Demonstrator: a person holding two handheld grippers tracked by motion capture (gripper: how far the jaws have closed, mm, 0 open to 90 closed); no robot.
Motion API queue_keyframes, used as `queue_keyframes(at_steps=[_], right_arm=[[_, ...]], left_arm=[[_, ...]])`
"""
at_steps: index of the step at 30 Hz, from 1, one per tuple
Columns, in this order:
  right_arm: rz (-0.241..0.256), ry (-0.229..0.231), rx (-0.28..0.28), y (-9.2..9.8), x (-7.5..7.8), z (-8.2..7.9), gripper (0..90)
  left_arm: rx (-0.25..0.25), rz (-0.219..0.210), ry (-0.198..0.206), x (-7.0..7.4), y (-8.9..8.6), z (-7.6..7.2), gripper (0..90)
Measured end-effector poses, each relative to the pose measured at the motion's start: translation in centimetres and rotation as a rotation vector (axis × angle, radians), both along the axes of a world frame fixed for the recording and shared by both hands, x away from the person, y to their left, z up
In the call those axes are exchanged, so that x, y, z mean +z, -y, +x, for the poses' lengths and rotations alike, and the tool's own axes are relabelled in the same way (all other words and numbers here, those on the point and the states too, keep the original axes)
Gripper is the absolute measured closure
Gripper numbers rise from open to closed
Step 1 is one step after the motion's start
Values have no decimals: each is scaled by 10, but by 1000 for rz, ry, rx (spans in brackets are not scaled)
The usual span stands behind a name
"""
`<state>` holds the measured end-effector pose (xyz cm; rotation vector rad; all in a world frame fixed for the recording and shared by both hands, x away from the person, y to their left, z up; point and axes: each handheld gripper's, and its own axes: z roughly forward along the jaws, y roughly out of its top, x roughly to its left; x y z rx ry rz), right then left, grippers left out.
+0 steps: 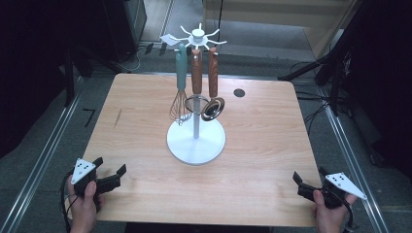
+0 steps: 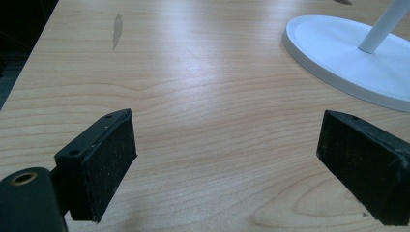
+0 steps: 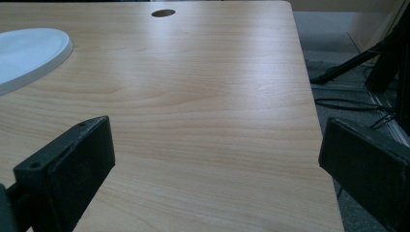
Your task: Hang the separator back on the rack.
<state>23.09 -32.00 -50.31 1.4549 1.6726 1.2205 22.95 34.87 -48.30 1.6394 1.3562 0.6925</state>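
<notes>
Pale wood covers the surface (image 1: 252, 145), seen from the high view, and a white stand (image 1: 196, 138) sits near its middle with a round base and a thin pole topped by radiating hooks. Three utensils hang side by side from those hooks: a whisk (image 1: 180, 92) with a teal handle at the left, a wooden-handled utensil (image 1: 196, 73) in the middle, and a wooden-handled strainer (image 1: 213, 104) at the right, its metal bowl tilted beside the pole. The left tool (image 1: 109, 177) rests at the near left corner, held in a hand (image 1: 85, 206), and the right tool (image 1: 303, 183) sits at the near right corner in the other hand (image 1: 328, 213); both are well apart from the stand. In the left gripper view, the left tool (image 2: 227, 145) has its jaws spread wide with bare wood between them, holding nothing, and the stand's base (image 2: 353, 58) lies ahead at the upper right. In the right gripper view, the right tool (image 3: 217, 154) is likewise spread wide and holds nothing; the base's edge (image 3: 29, 53) shows at the upper left and a dark round hole (image 3: 163, 13) lies near the far edge.
</notes>
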Motion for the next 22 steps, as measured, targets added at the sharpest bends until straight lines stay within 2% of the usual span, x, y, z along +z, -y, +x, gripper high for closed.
queue_keyframes(at_steps=[3, 9, 11, 22], right_arm=[[8, -2, -7, 1, -1, 1, 0], [-8, -6, -4, -2, -2, 3, 0], [-8, -6, -5, -2, -2, 3, 0], [-20, -9, -1, -4, -3, 4, 0]], left_arm=[[1, -1, -1, 0, 0, 0, 69], [2, -8, -8, 0, -1, 1, 68], [3, -5, -20, 0, -1, 2, 64], [13, -10, -20, 0, -1, 3, 64]])
